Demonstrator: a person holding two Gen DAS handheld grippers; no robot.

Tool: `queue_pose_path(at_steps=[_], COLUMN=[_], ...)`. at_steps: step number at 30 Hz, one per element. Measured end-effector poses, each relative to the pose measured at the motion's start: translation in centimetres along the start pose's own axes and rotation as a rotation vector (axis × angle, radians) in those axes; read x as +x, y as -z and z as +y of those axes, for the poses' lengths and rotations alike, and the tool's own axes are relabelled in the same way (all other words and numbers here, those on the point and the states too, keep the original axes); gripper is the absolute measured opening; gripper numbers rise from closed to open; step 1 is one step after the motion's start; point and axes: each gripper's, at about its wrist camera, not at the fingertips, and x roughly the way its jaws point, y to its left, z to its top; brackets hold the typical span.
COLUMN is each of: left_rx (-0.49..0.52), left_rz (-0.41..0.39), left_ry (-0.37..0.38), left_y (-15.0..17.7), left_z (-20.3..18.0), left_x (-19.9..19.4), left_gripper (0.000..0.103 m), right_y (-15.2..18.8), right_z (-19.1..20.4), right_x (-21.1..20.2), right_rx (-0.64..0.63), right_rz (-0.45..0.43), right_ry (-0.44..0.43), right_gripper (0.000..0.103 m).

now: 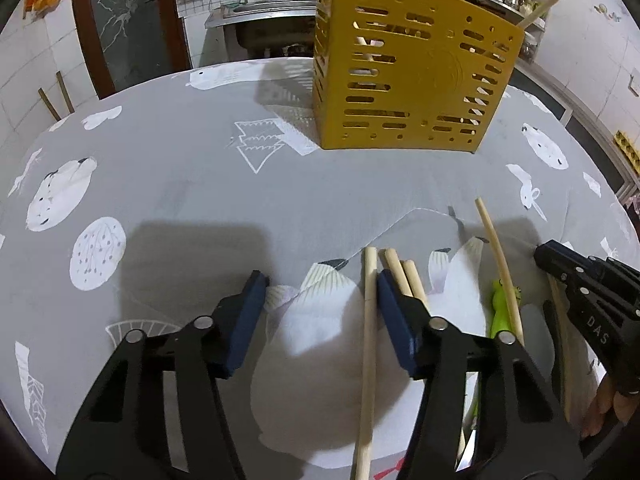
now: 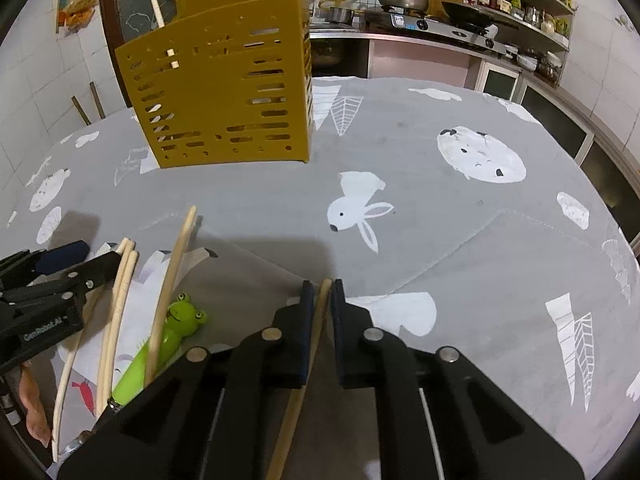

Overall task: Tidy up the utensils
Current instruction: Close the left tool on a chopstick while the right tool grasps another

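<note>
Chopsticks are the main business at this moment, and your two tools stand differently. Your right gripper (image 2: 320, 292) has its pads pressed together on one wooden chopstick (image 2: 316, 320), which runs back between the fingers toward you; whether it is lifted from the tablecloth (image 2: 460, 240) I cannot tell. Your left gripper (image 1: 320, 292) has its fingers wide apart and holds nothing. One loose stick (image 1: 369, 320) lies between them, close to the right pad (image 1: 394, 320), so I judge it is the next one to take.

I take the yellow utensil holder (image 2: 224, 96) as the landmark. It stands upright on the far part of the table, well apart from both tools. At least two sticks (image 2: 159, 10) already rise out of its top, so part of the sorting seems done.

On the near side of the holder, just beside your left gripper, the rest waits on the cloth: a pair of sticks (image 2: 120, 300) lying together, one more single chopstick (image 2: 172, 280), and a green frog-headed utensil (image 2: 176, 328) partly under it. What kind of utensil the frog one is, I cannot tell, because its working end is hidden.

So, in my judgement, you are somewhere in the middle: the clamped stick must travel to the holder, and several pieces remain after it.
</note>
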Motion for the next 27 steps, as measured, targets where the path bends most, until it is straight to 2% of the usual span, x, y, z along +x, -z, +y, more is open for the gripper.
queue_pose_path(at_steps=[4,11,14,16,17,27], left_rx=[0.016,0.009,0.009,0.003,0.0,-0.03], left_rz=[0.004,0.013,0.017,0.018,0.019,0.001], left_ry=[-0.004,-0.015,-0.017,-0.007,0.001,0.012], left_y=[0.0,-0.1,-0.2,-0.2,-0.2,0.1], left_z=[-0.2,-0.2,-0.3,-0.3,-0.3,0.0], left_x=[-0.2,-0.2,-0.2,-0.2,-0.3,-1.3], left_gripper=[0.037,0.027,0.018,0.008,0.006,0.005], right_y=[-0.2,-1.1,-1.3,-1.4,-1.5,-1.6], right_z=[0.0,-0.3,-0.4,-0.6,-0.7,-1.2], right_x=[0.1,0.5,0.5,0.4,0.3,-2.1], right_rx=[0.006,0.055,0.073,0.091,0.093,0.096], right_rz=[0.005,0.044,0.047,0.04,0.038,-0.033], right_ry=[0.002,-0.001,-0.002,-0.019,-0.023,-0.045], right_gripper=[0.01,0.008,0.006,0.006,0.006,0.006])
